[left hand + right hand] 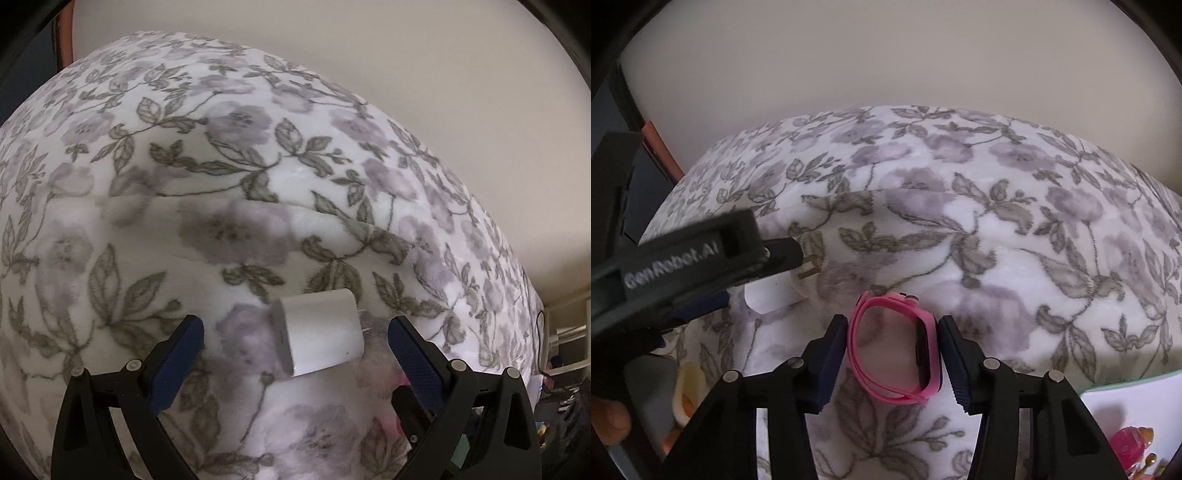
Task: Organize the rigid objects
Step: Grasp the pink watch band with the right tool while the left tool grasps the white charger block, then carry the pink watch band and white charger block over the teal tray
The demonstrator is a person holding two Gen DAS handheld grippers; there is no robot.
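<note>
A: Right wrist view, nearest first. Shows right tongs [893, 321] drawn in close around watch [925, 343], down on blanket [997, 258]. Cannot tell whether pads truly press or only graze band and face.

B: Reads as the pick-up step, then. Calls for a firm squeeze across the watch before any lift.

A: And from the left wrist?

B: Shows left tongs [295, 325] gaping wide, gripping nothing. Has charger [317, 332] lying on its side between the jaws, touched by neither, prongs toward the right jaw. Probably needs centring, then closing on the flat sides.

A: Anything hidden?

B: Plenty. Gives no clear sign of where either thing should go. Cuts off a pink item [1130, 443] at the right wrist view's lower corner; blurs something yellowish [689, 391] lower left. Beyond the blanket, only wall [443, 110].
</note>
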